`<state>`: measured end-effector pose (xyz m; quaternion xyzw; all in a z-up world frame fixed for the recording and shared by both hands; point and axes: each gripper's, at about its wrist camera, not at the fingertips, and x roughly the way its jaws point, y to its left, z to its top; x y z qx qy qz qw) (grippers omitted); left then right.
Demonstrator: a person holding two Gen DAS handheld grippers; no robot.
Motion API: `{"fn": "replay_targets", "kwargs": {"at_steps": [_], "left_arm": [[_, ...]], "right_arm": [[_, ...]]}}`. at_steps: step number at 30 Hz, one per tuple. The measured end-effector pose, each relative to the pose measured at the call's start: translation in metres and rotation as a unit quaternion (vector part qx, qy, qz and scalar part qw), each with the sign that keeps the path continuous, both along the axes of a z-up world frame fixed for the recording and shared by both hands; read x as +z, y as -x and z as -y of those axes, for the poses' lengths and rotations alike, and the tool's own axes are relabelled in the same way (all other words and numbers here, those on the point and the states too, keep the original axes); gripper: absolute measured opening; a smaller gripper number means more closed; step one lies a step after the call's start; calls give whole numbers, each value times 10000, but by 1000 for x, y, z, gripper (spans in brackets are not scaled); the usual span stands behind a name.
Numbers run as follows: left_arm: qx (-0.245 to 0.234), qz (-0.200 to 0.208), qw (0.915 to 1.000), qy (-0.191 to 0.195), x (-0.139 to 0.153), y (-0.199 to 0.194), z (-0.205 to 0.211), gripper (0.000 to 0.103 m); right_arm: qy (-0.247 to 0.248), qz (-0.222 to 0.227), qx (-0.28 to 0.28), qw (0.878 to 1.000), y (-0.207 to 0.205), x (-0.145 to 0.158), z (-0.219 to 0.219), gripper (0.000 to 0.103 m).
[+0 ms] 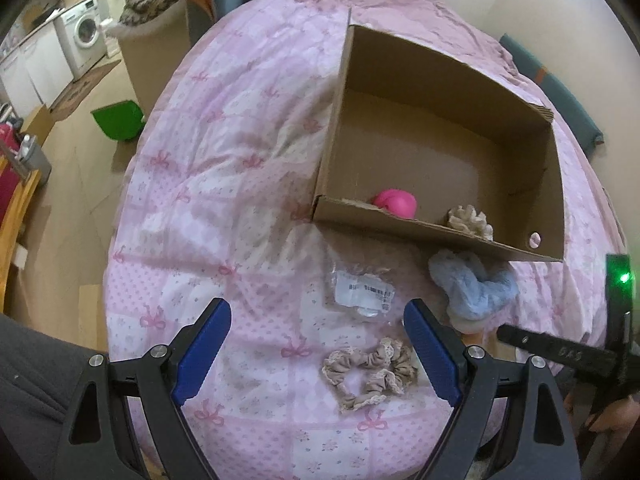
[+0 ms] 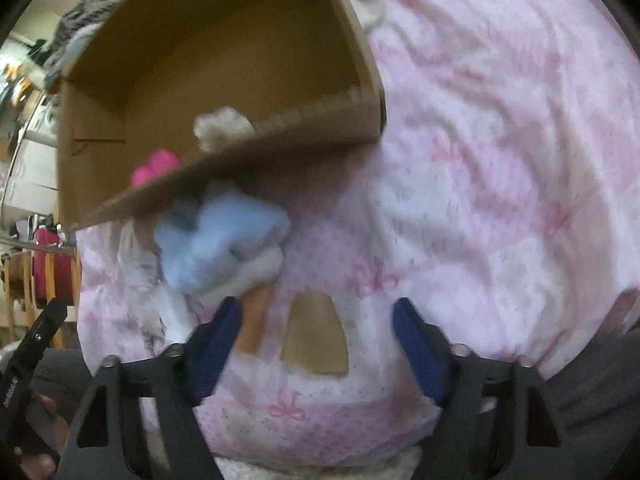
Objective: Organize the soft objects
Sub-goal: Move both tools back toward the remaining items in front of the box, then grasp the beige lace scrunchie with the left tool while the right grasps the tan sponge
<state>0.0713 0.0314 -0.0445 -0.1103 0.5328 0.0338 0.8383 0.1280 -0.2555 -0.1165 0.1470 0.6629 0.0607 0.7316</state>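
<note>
Lying on the pink quilt [image 1: 224, 208] just outside the near wall of the cardboard box [image 1: 424, 236], the blue plush toy [image 1: 474, 286] with its orange cone end waits beside a beige scrunchie [image 1: 370, 372] and a clear packet [image 1: 362, 290] whose label is too small to read. The box already holds 2 soft items — a pink one [image 1: 396, 202] and a cream scrunchie [image 1: 468, 220] — so it is likely the collecting place. The left gripper [image 1: 318, 354] and the right gripper [image 2: 318, 346] both hover with fingers spread and nothing between them, the right nearest the plush — probably the next pick.
</note>
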Motion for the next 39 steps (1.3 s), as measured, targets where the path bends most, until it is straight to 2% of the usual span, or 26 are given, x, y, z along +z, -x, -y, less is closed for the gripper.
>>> {"fn": "replay_targets", "kwargs": {"at_steps": [1,3,4,8,11,16,25,28,35,39], "left_arm": [[27,-24,10000,14,-1,0,-1,87],[58,-72,10000,-6,-3,-1,-3,87],[61,-77,10000,-6,-3,-2,-3,87],[83,-78,9999,-8,-3,-2,-3,87],[112,-97,9999,-12,-4,-4,-4,87],[226,-181,9996,40,-7,-3,-10,87],[227,-576,9980,126,-26,2,-10,87],[76,-940,9954,184,-41,0,-2,87],[-172,-1464,9884,361,-70,-6,15,87],[-164,-1583,9835,860,-82,-14,25,87]], "right_arm": [[54,-75,24,10000,0,-3,-1,66],[215,-85,66,9997,2,-6,-3,50],[230,-89,103,9996,2,-6,-4,46],[67,-148,123,9998,4,-8,-3,19],[-41,-132,231,9996,4,-7,-4,11],[-430,222,73,9988,3,14,5,10],[-905,1036,170,9903,12,53,8,9],[-965,1107,145,9891,13,56,11,9],[-1030,1070,86,9889,13,57,16,9],[-1065,1074,81,9885,14,55,12,9]]}}
